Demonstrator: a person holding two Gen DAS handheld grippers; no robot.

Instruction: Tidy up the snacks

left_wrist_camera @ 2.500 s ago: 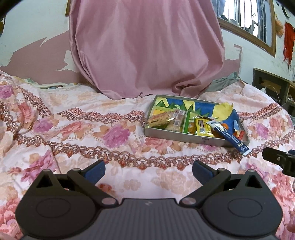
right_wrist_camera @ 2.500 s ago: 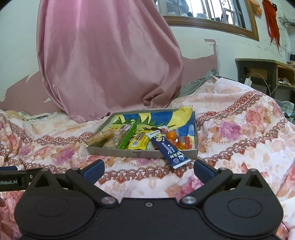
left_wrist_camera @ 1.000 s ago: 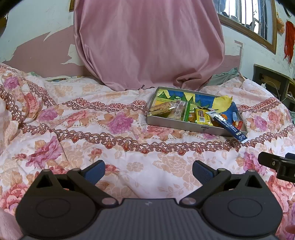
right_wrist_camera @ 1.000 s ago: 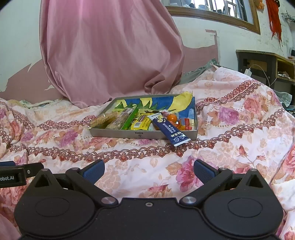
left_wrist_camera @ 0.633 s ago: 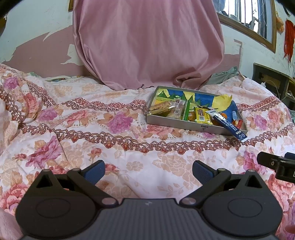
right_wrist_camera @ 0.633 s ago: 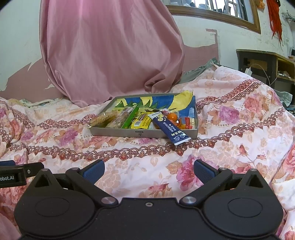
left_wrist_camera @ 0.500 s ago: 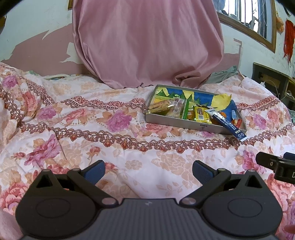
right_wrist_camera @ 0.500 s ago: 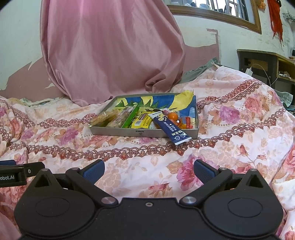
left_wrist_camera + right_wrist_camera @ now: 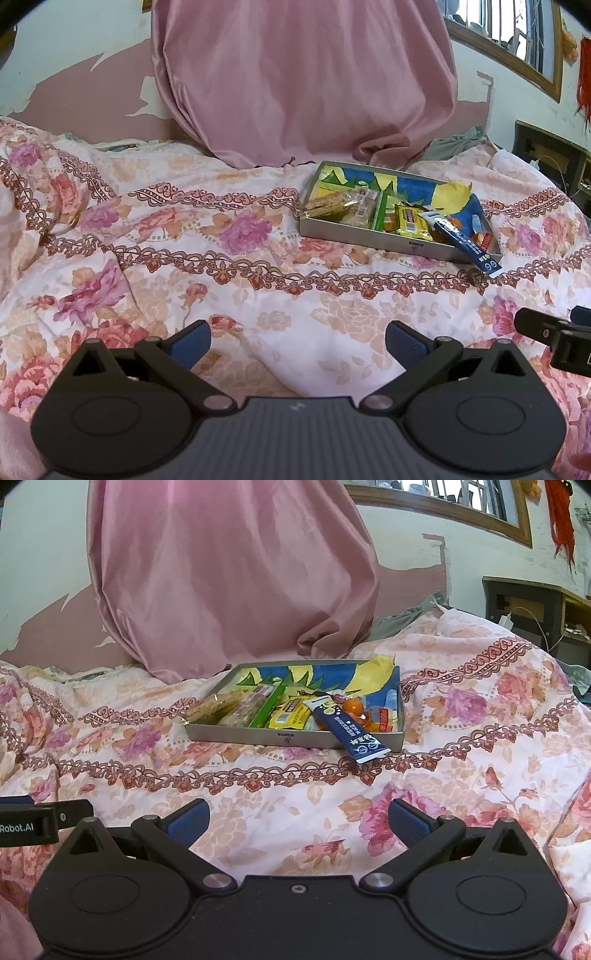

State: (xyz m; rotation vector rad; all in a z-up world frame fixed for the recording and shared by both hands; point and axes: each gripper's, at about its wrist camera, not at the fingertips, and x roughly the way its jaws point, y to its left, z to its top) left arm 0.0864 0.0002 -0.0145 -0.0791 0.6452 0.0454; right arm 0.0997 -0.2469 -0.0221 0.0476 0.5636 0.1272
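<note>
A shallow metal tray (image 9: 373, 242) (image 9: 266, 736) with a blue and yellow picture inside lies on the flowered bedspread and holds several snack packets. A long dark blue packet (image 9: 466, 240) (image 9: 349, 730) sticks out over the tray's front right rim. A yellow packet (image 9: 410, 221) (image 9: 291, 712), a green bar (image 9: 266, 706) and a wrapped biscuit bar (image 9: 325, 202) (image 9: 212, 706) lie further left in it. My left gripper (image 9: 297, 341) and my right gripper (image 9: 298, 821) hover low over the bedspread, well short of the tray. Both are open with nothing between their fingers.
A large pink cloth bundle (image 9: 303, 81) (image 9: 229, 576) rises behind the tray against the peeling wall. A dark wooden shelf unit (image 9: 535, 609) stands at the far right. The flowered bedspread (image 9: 166, 258) is rumpled at the left, with folds.
Both grippers have drawn back from the tray over the last seconds, so it looks smaller and farther off. In the last half second there is only a slight drift. Jaws stayed open.
</note>
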